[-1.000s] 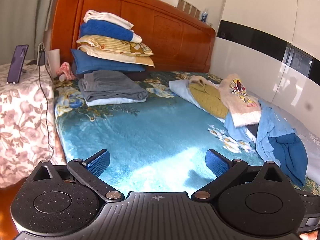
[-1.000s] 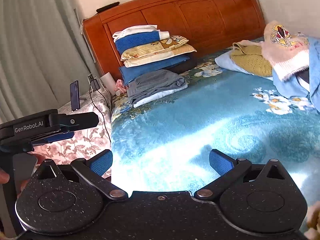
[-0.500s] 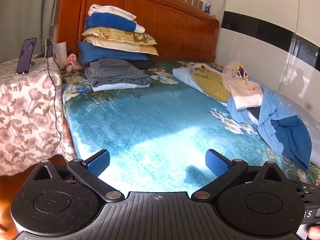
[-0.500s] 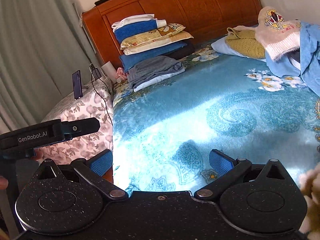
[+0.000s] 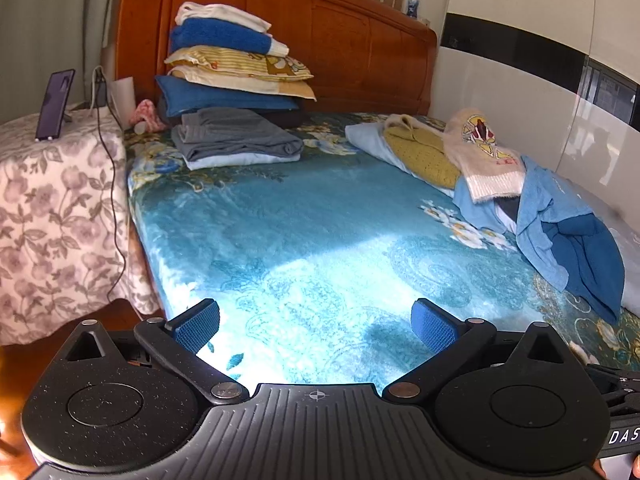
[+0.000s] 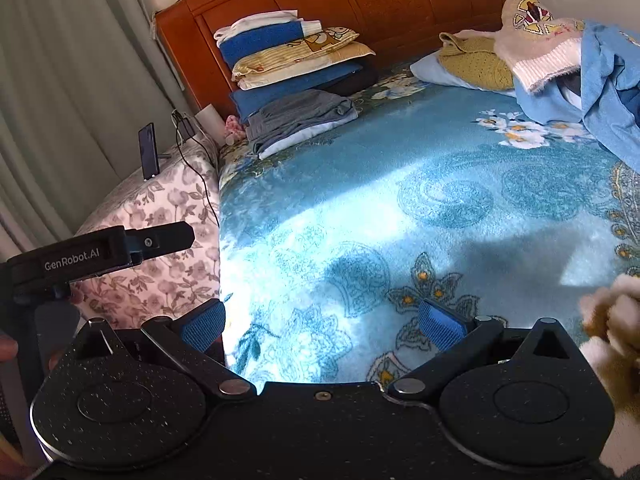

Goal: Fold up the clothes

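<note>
Left wrist view has drawn back, grippers (both empty) (image 5: 316, 326) (image 6: 322, 326) splayed

Both wrist cams sit low at bed (image 5: 312, 232) foot edge, facing headboard (image 5: 340, 40). Left cam looks straight up the bed; right cam angles leftward. Shared: folded stack (image 6: 296, 116), unfolded pile (image 6: 560, 60).

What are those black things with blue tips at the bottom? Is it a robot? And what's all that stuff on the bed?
No robot: a person holds two grabbing tools, each carrying a camera looking past its own fingers. One picture shows the left gripper, the other the right gripper. Both are open and hold nothing. On the blue blanket lies a messy pile of clothes waiting to be folded. Near the wooden headboard sit folded grey clothes and stacked pillows. A phone stands on the flowery bedside table.
</note>
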Action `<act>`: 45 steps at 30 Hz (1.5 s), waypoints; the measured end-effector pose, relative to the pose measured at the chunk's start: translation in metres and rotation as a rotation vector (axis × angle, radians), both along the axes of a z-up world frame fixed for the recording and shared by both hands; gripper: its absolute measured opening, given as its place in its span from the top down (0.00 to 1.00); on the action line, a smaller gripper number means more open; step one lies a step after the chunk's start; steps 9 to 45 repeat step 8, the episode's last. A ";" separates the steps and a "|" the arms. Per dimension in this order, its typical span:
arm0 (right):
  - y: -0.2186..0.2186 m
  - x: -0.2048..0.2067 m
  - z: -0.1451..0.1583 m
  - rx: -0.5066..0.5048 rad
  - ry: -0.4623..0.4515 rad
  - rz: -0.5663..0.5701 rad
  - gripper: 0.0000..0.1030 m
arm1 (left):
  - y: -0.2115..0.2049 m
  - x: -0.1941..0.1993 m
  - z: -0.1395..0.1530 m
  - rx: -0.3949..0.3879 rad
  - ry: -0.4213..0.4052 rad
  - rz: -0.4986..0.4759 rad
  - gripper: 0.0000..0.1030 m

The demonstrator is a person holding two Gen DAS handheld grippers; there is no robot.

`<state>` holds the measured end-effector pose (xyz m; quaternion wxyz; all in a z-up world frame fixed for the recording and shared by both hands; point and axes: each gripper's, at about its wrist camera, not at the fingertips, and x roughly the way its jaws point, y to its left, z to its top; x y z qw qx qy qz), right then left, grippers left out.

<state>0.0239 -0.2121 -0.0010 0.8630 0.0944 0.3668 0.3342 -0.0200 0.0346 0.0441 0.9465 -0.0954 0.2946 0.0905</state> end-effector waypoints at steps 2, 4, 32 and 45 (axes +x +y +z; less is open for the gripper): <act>-0.001 -0.004 -0.001 -0.010 -0.001 0.000 0.01 | -0.001 -0.004 0.001 0.005 -0.007 0.001 0.00; -0.003 -0.006 -0.001 -0.014 0.004 -0.003 0.01 | -0.002 -0.008 0.002 0.011 -0.018 0.004 0.00; -0.002 -0.012 -0.001 -0.021 0.008 -0.010 0.01 | -0.003 -0.017 0.007 0.023 -0.051 0.020 0.00; -0.002 -0.012 -0.001 -0.021 0.008 -0.010 0.01 | -0.003 -0.017 0.007 0.023 -0.051 0.020 0.00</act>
